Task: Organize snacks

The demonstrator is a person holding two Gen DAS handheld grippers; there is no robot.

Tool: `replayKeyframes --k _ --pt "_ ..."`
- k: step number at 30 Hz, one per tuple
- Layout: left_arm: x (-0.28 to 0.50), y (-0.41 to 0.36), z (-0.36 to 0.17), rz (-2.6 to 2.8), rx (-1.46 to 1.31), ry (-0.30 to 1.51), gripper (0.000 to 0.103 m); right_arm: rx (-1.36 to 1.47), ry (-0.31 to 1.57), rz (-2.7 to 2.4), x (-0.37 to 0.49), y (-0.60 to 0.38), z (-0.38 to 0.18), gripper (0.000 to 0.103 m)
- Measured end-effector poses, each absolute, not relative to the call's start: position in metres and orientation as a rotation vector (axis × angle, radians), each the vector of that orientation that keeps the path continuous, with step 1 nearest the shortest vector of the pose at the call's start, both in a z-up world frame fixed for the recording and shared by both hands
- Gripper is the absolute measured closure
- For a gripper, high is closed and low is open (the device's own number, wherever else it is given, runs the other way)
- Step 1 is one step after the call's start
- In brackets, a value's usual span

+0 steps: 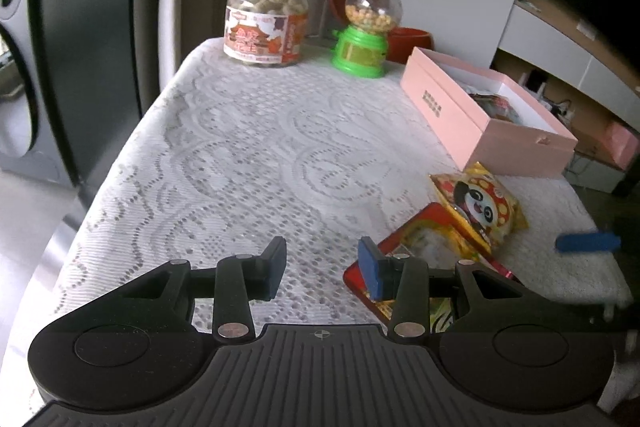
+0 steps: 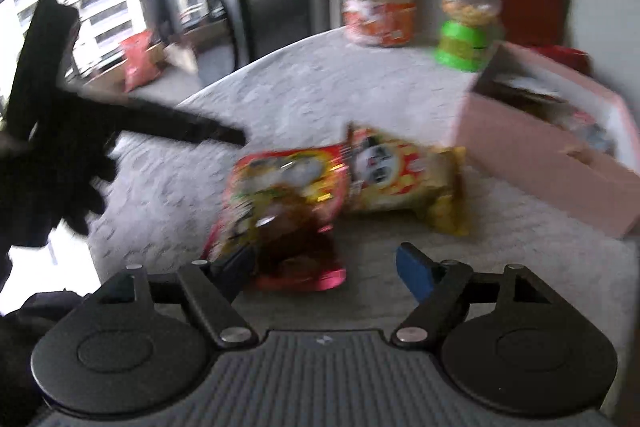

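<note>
Red snack packet [image 2: 280, 211]: flat on lace tablecloth [image 1: 248, 147], near front edge, blurred in right wrist view. Yellow panda snack packet [image 1: 480, 207]: overlapping red packet's far corner, just beside pink box [image 1: 452, 111]. Pink box: lid off, some contents inside, at right. Biscuit jar [image 1: 266, 17] and green candy dispenser [image 1: 366, 29]: upright at far edge. Left gripper [image 1: 322, 265]: jaws apart, nothing between. Right gripper [image 2: 326, 267]: jaws spread, left finger over red packet, not pinching.
</note>
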State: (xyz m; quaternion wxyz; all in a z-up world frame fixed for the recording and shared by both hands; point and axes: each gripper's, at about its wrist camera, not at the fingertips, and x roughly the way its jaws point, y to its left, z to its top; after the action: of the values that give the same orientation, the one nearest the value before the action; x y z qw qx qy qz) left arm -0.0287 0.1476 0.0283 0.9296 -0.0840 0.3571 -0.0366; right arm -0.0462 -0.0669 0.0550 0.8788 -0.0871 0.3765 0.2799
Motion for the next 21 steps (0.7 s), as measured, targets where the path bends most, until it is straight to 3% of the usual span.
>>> replayKeyframes --k 9,16,21 --pt "-0.030 0.161 0.023 -0.059 -0.214 0.732 0.059 0.152 0.925 0.458 0.044 -0.069 0.035 0.028" --pt "-0.039 0.190 0.021 0.014 -0.264 0.725 0.060 0.041 0.932 0.701 0.052 -0.002 0.030 0.026" --pt "-0.045 0.200 0.024 0.041 -0.279 0.714 0.060 -0.183 0.890 0.811 0.010 0.013 0.029 0.017"
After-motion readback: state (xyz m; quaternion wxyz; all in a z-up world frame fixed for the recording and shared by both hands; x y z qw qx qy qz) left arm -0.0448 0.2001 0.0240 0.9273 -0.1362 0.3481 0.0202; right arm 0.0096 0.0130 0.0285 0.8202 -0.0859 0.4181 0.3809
